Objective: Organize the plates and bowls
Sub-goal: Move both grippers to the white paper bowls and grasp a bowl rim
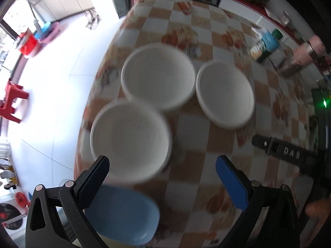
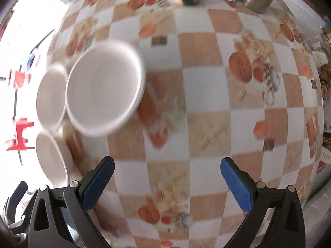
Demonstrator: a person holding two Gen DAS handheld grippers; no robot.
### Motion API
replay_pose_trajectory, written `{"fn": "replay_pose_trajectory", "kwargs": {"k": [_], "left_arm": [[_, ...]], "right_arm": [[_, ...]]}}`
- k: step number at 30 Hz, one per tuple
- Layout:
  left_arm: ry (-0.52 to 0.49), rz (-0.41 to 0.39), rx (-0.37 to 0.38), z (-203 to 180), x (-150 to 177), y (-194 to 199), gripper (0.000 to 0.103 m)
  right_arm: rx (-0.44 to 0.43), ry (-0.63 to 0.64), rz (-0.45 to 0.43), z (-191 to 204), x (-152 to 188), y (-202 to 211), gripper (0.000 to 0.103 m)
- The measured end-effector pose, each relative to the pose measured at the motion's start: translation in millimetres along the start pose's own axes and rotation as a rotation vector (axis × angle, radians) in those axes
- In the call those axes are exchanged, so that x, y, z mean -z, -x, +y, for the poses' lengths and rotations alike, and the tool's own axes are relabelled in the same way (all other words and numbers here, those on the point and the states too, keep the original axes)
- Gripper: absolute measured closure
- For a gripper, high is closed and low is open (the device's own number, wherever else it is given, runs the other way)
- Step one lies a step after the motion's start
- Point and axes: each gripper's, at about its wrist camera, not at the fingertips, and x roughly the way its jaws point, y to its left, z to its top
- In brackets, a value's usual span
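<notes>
**Three white dishes and a blue plate on the checked table, both grippers released**

We take the nearest white bowl (image 1: 130, 140) as our landmark. It sits close to the table's left edge, its rim partly hidden behind the left gripper's black finger (image 1: 97, 173). Just beyond it, rims overlapping in the left wrist view, sits a second white bowl (image 1: 158, 75). To the right of that one, near but apart, lies a third white dish (image 1: 225, 93); blur keeps us from telling bowl from plate. On the near side of the landmark bowl, lower in the frame, a blue plate (image 1: 124, 215) lies at the table edge, partly under the left gripper.

The left gripper (image 1: 161, 177) hangs above the checked tablecloth (image 1: 206, 33), jaws spread wide, holding nothing. The right gripper (image 2: 167, 177) is likewise spread and empty over bare cloth; from its camera the third white dish (image 2: 104, 88) sits ahead and left.

Well beyond the landmark bowl, toward the far right of the table, stand a green-and-blue container (image 1: 266, 45) and a metal flask (image 1: 300, 60). Off the table to the left, a red stool (image 1: 12, 101) stands on the pale floor.
</notes>
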Motion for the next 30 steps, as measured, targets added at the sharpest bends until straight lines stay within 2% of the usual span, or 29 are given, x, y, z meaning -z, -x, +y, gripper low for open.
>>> {"fn": "replay_pose_trajectory", "kwargs": {"k": [7,12,18,23,24,28,29,30], "left_arm": [[-0.023,-0.057,-0.153,-34,-59,-18,0.000],[-0.083,-0.092,-0.240,-45,-91,-35,0.000],[-0.233,-0.105,-0.279,-77,-119,-66,0.000],[-0.329,-0.087,-0.269,-101,-129,-95,0.001],[-0.337,-0.072,-0.269,-103,-131,-102,0.003],[-0.333,-0.012,-0.238,-104,-133,-118,0.025],[-0.333,0.002,-0.228,-105,-133,-120,0.032],[-0.340,0.013,-0.213,-106,-132,-122,0.036]], "right_arm": [[-0.022,-0.005,-0.037,-7,-47,-13,0.000],[-0.040,-0.010,-0.023,-7,-62,-32,0.000],[-0.016,0.017,0.000,-2,-68,-58,0.000],[-0.015,0.036,0.000,8,-74,-70,0.000],[-0.015,0.041,-0.002,8,-73,-70,0.000],[-0.028,0.063,-0.030,12,-72,-73,0.001],[-0.036,0.066,-0.036,7,-73,-77,0.004],[-0.054,0.066,-0.039,7,-72,-77,0.018]]}}
